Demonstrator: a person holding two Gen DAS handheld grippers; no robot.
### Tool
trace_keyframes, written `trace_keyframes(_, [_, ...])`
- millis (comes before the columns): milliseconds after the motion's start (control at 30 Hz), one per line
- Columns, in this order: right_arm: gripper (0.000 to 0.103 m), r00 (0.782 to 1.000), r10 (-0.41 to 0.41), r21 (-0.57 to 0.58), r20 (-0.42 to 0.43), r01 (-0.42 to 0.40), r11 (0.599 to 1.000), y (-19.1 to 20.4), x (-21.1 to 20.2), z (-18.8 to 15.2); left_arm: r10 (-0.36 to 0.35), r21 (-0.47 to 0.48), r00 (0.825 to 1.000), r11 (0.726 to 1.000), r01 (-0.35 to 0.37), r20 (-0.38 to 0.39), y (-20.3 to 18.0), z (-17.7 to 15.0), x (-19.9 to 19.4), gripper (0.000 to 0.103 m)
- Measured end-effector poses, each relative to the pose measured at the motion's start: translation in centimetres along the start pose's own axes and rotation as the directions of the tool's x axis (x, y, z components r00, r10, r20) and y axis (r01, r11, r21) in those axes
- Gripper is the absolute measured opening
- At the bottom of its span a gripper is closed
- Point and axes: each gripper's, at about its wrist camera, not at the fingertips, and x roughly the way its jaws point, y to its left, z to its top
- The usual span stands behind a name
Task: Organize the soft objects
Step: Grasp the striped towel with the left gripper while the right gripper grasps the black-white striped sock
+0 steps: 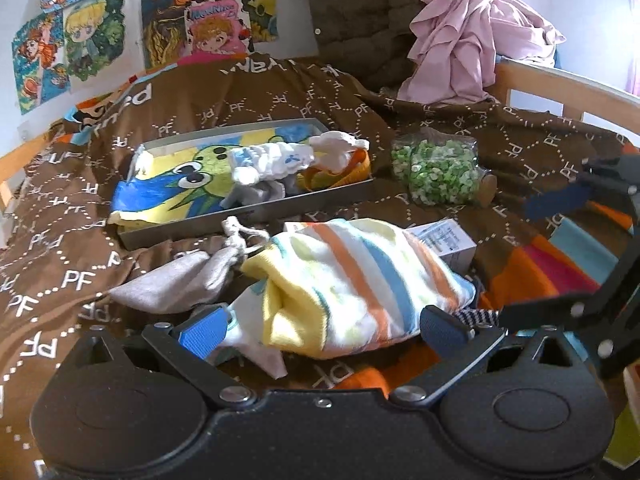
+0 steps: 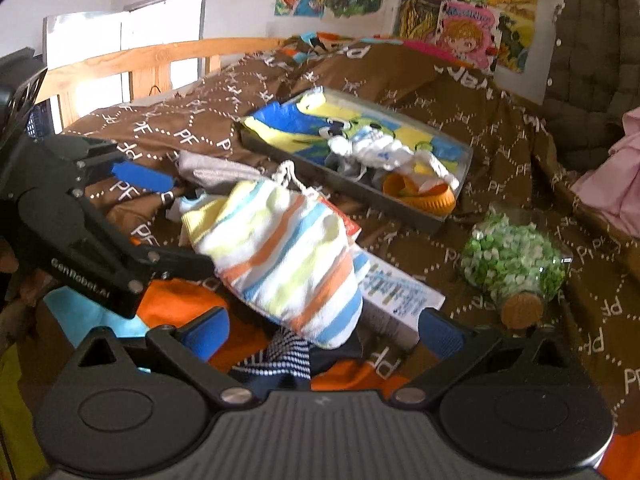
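Cartoon posters (image 1: 92, 32) fill the upper left; a corked jar of green bits (image 2: 516, 268) lies right of centre; a small printed carton (image 1: 448, 240) sits mid-frame.

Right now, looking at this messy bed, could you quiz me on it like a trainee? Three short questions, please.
1. True or false: the striped sock lies inside the grey tray.
2. Which sits nearest the bottle of green bits: A) the pink cloth, B) the grey pouch, C) the grey tray?
3. Fill in: the left gripper has its two blue pads ___ , one on each side of the sock.

Key: 1. False; it lies on the brown bedspread in front of the tray. 2. C. 3. Apart (open).
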Motion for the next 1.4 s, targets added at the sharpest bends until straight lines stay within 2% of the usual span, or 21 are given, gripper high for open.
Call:
trace_keyframes(233, [0.103,0.998,0.007,-0.003,-0.069,-0.007,1.000,-0.3,1.0,-0.5,-0.043,-0.002,0.998,0.999,0.043,-0.045,-0.4,0.7,2.1,0.102])
trace_keyframes(400, [0.103,0.994,0.028,0.001,-0.105,-0.028,1.000,-0.2,1.8,-0.8,-0.088,-0.044,0.994,0.995,0.086,-0.067,-0.6,1.1,3.6,0.102])
trace_keyframes(533, [0.103,0.992,0.049,0.013,-0.116,-0.048,0.999,-0.3,2.1,-0.9,-0.124,-0.097,0.991,0.988,0.119,-0.056,-0.9,1.3,4.7,0.102])
trace_keyframes(867, [0.102,0.990,0.046,0.071,-0.134,-0.037,0.997,-1.2,3.4,-1.2,-0.110,-0.197,0.991,0.976,0.093,-0.075,-0.7,1.8,6.8,0.102])
trace_keyframes(1033, [0.093,0.986,0.061,0.082,-0.156,-0.049,0.995,-1.1,4.4,-1.3,-0.094,-0.232,0.990,0.970,0.068,-0.101,-0.8,2.0,7.2,0.101])
trace_keyframes(1100, [0.084,0.983,0.068,0.078,-0.168,-0.056,0.995,-1.0,4.7,-1.4,-0.075,-0.232,0.990,0.971,0.046,-0.116,-1.0,1.9,7.1,0.098])
trace_keyframes(1233, [0.079,0.982,0.062,0.072,-0.178,-0.050,0.996,-0.9,5.0,-1.4,-0.053,-0.223,0.989,0.975,0.022,-0.135,-1.2,1.7,6.8,0.092])
trace_keyframes(1400, [0.065,0.982,0.055,0.062,-0.183,-0.044,0.997,-0.7,5.2,-1.5,-0.066,-0.294,0.986,0.956,0.018,-0.153,-0.7,1.8,6.9,0.093])
